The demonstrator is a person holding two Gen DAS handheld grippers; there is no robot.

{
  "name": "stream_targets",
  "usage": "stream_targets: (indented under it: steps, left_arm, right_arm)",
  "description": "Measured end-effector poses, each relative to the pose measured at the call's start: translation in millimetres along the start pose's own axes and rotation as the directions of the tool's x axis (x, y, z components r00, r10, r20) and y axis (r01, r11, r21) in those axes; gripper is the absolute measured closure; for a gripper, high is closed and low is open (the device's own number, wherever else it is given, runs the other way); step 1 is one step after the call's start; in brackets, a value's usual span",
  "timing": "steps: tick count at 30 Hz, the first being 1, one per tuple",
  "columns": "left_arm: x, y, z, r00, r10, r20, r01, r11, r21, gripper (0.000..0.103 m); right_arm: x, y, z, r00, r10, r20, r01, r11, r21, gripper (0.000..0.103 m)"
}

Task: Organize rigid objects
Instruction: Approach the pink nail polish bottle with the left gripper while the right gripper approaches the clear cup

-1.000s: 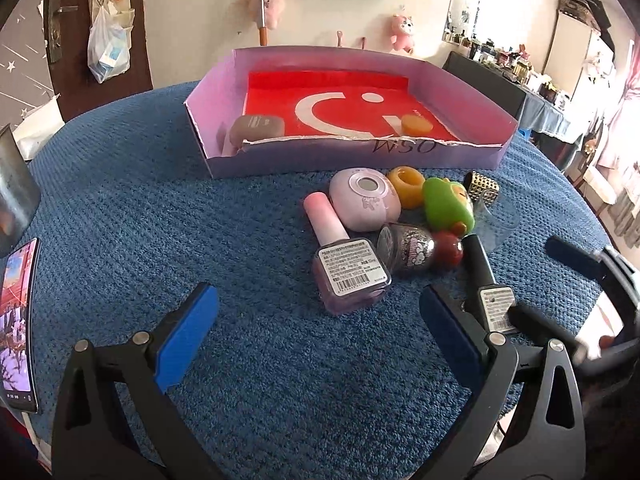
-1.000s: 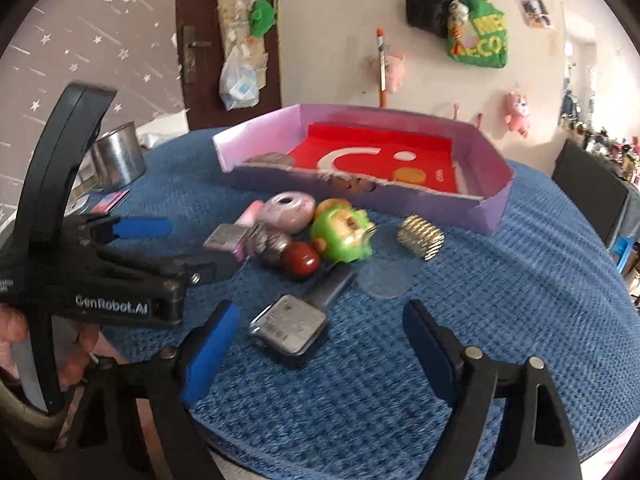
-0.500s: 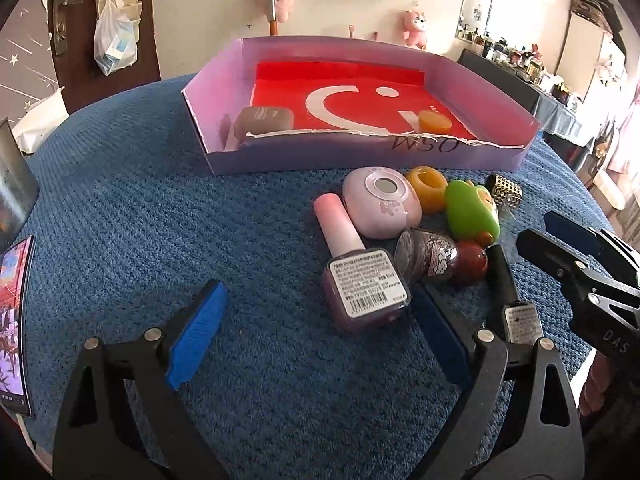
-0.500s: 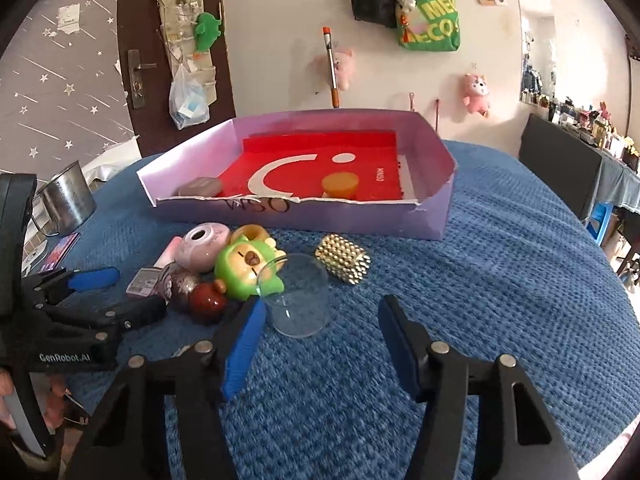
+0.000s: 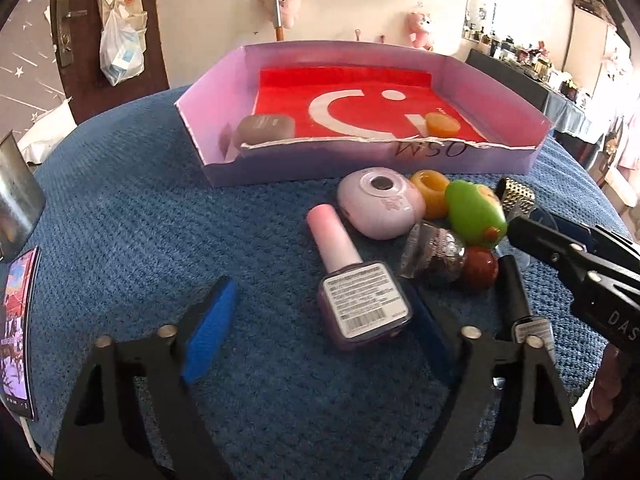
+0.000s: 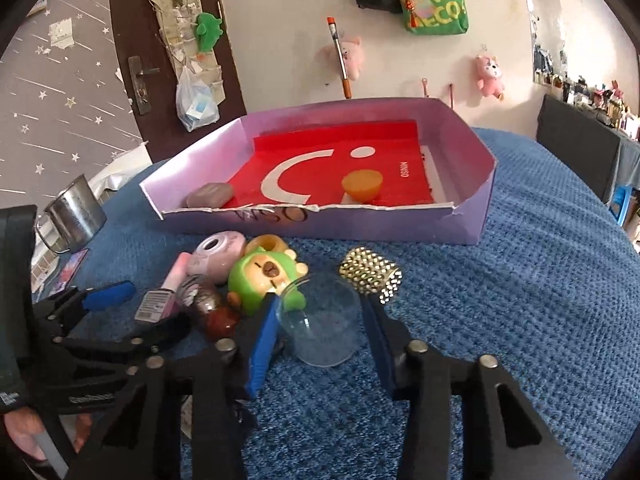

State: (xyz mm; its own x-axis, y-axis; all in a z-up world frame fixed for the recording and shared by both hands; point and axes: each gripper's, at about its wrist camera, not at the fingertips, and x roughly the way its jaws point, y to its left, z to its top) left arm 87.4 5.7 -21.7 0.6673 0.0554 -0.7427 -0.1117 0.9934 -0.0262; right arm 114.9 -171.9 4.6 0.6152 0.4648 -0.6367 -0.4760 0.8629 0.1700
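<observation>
A purple cardboard tray (image 5: 360,168) with a red liner holds a grey block (image 5: 264,129) and an orange disc (image 5: 442,124). In front of it lie a pink nail polish bottle (image 5: 354,286), a pink round case (image 5: 380,208), a yellow ring (image 5: 430,190), a green toy (image 5: 474,214), a glittery bottle with a red ball (image 5: 448,258) and a black bottle (image 5: 520,308). My left gripper (image 5: 320,328) is open around the pink bottle's base. My right gripper (image 6: 320,324) is open around a clear plastic cup (image 6: 322,326); a studded gold cylinder (image 6: 372,274) lies just beyond.
A blue textured cloth (image 5: 140,220) covers the round table. A metal mug (image 6: 74,216) and a phone (image 5: 18,332) sit at the left edge. A door and a wall with hung toys stand behind the table.
My left gripper moved forward so the pink bottle's base sits between its fingers. My right gripper swung right from the black bottle to the clear cup and narrowed around it.
</observation>
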Motion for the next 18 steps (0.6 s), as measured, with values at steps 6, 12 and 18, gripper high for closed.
stream_targets:
  steps: [6,12,18]
  left_arm:
    - [-6,1,0,0.997,-0.075,0.012,0.075,0.997,-0.004,0.06]
    - [-8,5,-2,0.993,-0.118,0.014,0.118,0.993,-0.014,0.064]
    - [-15,9,-6,0.991,-0.134,0.009,0.135,0.991,-0.024,0.064]
  right_arm:
    - [-1,-4,0,1.0,0.014,-0.01,-0.014,1.0,0.01,0.06]
    - [-6,-5,0,1.0,0.019,-0.015,-0.018,1.0,0.013,0.06]
    - [-16,-6,1,1.0,0.022,-0.001,-0.022,1.0,0.013,0.06]
